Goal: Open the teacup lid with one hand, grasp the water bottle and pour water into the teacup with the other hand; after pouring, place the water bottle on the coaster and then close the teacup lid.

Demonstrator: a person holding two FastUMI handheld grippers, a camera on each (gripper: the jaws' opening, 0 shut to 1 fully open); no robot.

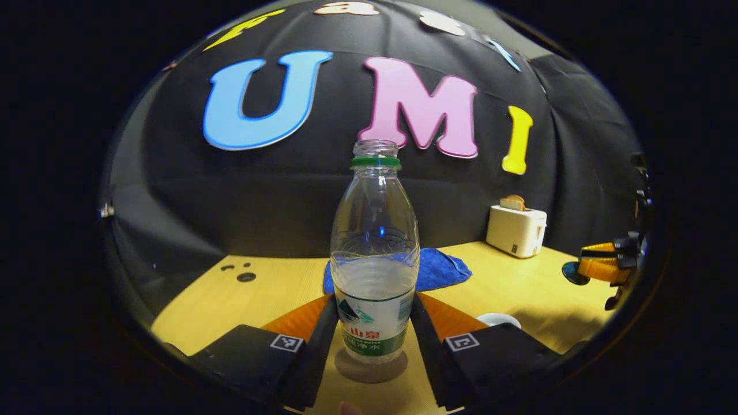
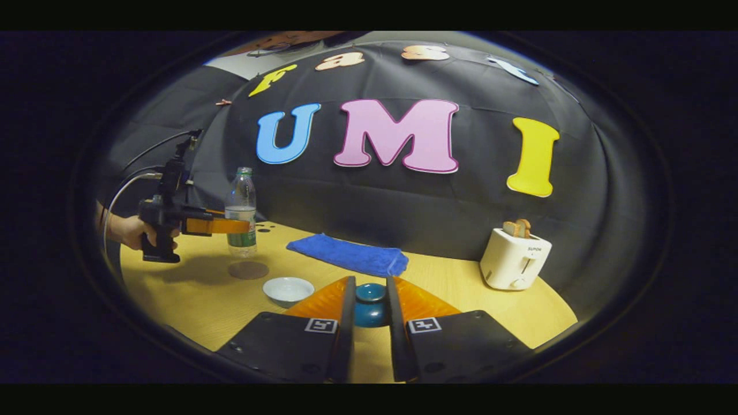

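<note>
The left gripper [image 1: 373,323] has its two fingers closed against the sides of the water bottle [image 1: 375,253], low on the label, and carries it upright and uncapped, roughly half full. In the right gripper view the bottle [image 2: 241,213] hangs clear of the table [image 2: 190,300], above and just behind the round brown coaster [image 2: 248,270], with a hand [image 2: 128,231] on the gripper's grip. The right gripper [image 2: 369,311] has the dark blue teacup lid [image 2: 370,304] between its fingers, which sit close on either side of it; whether they truly press on it I cannot tell. The white teacup [image 2: 287,290] stands open just in front of the coaster, a blue cloth [image 2: 349,255] and a toaster [image 2: 513,259] farther back. The step in hand looks like setting the bottle down (its shadow lies under it in the left gripper view). To do it well, keep the bottle vertical, bring its base squarely over the coaster, lower until it rests fully, and only then release, so the open neck spills nothing.
</note>
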